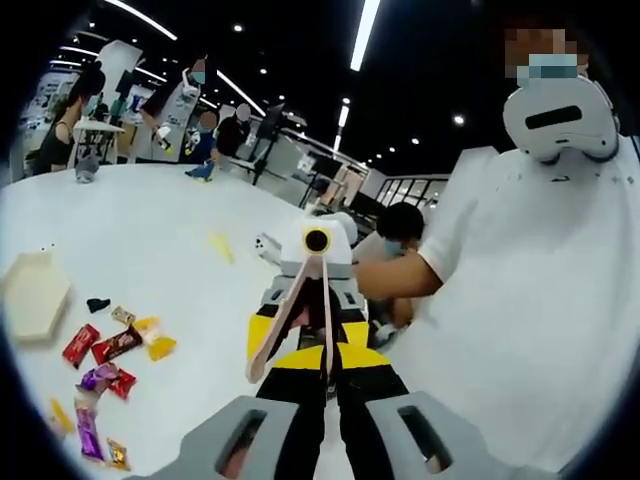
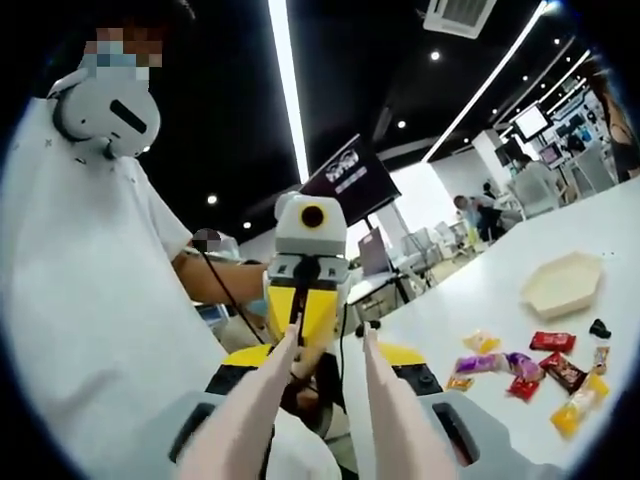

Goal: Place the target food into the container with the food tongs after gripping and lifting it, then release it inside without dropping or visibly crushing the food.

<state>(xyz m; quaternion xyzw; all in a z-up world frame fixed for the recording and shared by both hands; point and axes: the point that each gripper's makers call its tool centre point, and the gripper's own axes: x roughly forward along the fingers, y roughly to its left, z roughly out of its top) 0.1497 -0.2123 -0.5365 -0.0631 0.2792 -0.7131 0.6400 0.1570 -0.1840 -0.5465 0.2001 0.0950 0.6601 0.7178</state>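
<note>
I hold the food tongs [image 2: 330,410] pinched in my right gripper [image 2: 320,400], arms spread, facing the left gripper [image 2: 305,300], whose own jaws I cannot tell, readying for candies [image 2: 530,370] lower right.

You are working over a broad white table [image 1: 150,230]. On it lies a shallow cream hexagonal tray [image 1: 35,295], a small black object [image 1: 97,304] just beside it, and a loose scatter of wrapped sweets [image 1: 115,345] in red, purple and yellow. One yellow scrap [image 1: 220,246], perhaps another wrapper, lies apart.
</note>
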